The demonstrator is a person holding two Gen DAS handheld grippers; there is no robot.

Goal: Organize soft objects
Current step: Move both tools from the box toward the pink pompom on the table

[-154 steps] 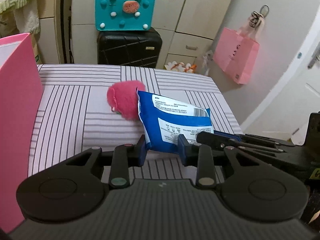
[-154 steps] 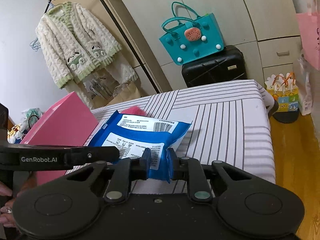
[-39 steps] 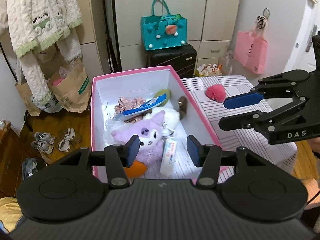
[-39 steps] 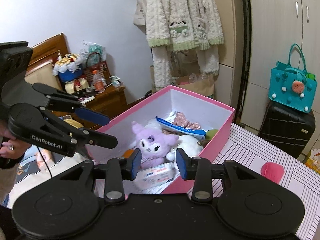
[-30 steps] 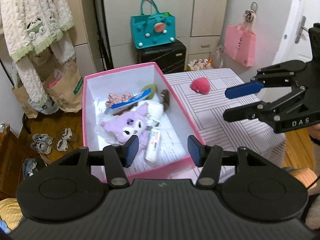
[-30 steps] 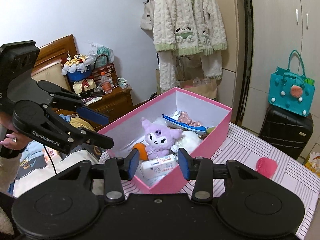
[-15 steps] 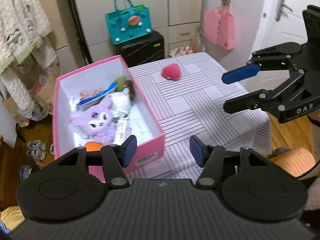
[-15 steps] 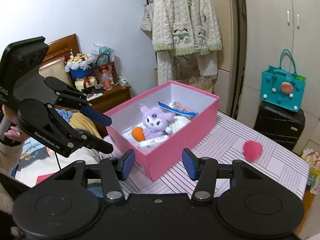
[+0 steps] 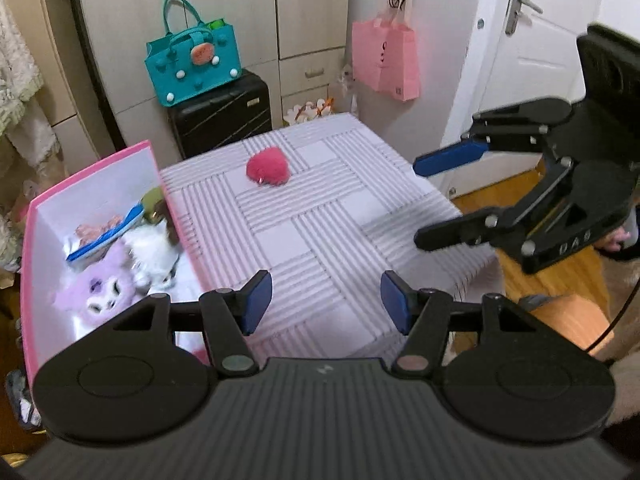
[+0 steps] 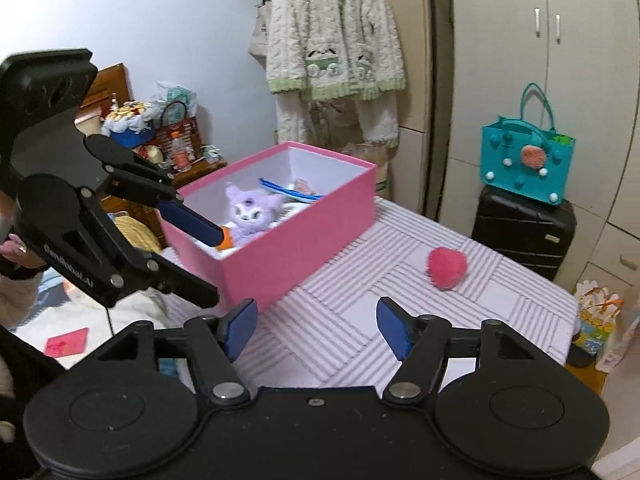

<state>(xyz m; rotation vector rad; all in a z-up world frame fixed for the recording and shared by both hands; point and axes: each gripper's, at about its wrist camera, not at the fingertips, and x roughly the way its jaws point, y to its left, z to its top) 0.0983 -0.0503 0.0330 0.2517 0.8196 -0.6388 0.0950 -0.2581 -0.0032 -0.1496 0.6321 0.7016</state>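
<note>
- The pink fluffy ball is round and shaggy, with a small metal clasp at its near edge; it lies alone on the far part of the striped tablecloth.
- The pink box stands at the left and holds a purple plush toy and a blue packet.
- The left gripper has its jaws apart, nothing between them.
- The right gripper is opening, also empty.
</note>
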